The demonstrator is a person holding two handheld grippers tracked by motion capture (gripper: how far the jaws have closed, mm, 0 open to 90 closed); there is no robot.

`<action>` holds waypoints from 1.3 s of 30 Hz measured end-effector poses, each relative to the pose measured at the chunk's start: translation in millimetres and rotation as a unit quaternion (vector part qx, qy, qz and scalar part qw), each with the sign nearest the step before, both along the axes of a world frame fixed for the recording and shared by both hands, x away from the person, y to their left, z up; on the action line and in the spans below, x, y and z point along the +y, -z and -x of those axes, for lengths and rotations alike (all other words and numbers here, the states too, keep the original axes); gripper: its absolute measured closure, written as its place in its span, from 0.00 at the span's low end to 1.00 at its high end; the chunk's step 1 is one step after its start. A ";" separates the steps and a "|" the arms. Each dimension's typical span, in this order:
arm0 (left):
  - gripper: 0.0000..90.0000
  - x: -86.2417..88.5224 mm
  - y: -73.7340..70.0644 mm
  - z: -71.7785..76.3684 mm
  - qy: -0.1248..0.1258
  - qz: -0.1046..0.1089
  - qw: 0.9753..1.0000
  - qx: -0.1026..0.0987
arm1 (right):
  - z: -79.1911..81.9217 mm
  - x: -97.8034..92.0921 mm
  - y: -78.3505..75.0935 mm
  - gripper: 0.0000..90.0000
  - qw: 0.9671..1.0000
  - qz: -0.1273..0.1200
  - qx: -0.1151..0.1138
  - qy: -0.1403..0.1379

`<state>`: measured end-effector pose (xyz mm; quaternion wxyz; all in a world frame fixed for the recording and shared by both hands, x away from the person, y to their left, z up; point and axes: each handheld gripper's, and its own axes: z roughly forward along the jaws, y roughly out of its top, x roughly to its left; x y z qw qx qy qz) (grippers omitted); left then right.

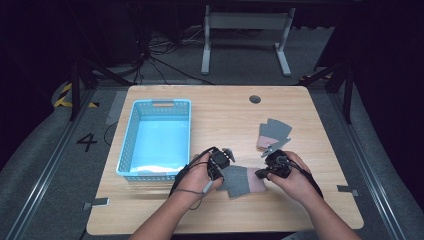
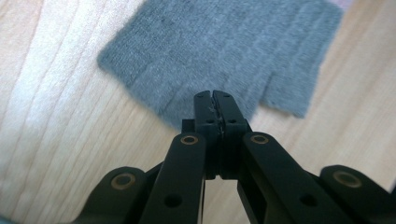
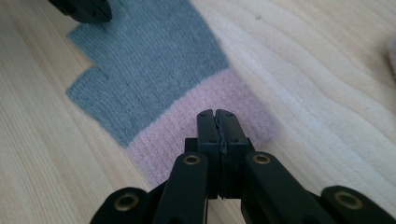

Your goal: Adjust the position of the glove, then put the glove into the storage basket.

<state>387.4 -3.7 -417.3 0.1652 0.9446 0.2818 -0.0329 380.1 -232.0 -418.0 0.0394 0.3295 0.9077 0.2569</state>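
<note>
A grey fingerless glove [image 1: 236, 182] with a pink cuff [image 1: 256, 181] lies flat on the wooden table between the person's two hands. My left gripper [image 1: 221, 167] is at the glove's finger end. In the left gripper view its jaws [image 2: 214, 96] are shut, tips over the grey finger edge [image 2: 224, 51], with no fabric visibly between them. My right gripper [image 1: 264, 172] is at the cuff end. Its jaws [image 3: 217, 114] are shut above the pink cuff [image 3: 187, 130], and the grey part [image 3: 149, 60] stretches beyond them. The fabric is not bunched at either gripper.
A second grey glove with a pink cuff [image 1: 274, 133] lies just beyond the right hand. An empty light-blue basket [image 1: 162, 103] stands at the table's left. A round cable hole [image 1: 255, 99] is near the far edge. The other gripper [image 3: 86, 9] shows at the right gripper view's top left.
</note>
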 end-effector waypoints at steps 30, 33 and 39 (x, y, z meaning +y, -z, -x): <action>0.91 41.2 -50.9 16.4 -0.006 0.041 0.999 -0.005 | -92.1 -29.1 -27.5 1.00 0.996 0.002 -0.023 0.087; 0.91 42.1 -51.1 16.5 -0.007 0.040 0.999 -0.006 | -97.5 -28.9 -23.1 1.00 0.995 0.005 -0.023 0.092; 0.93 43.2 -50.4 16.1 -0.015 0.035 0.999 -0.008 | -109.2 -31.3 -8.6 1.00 0.994 0.014 -0.013 0.104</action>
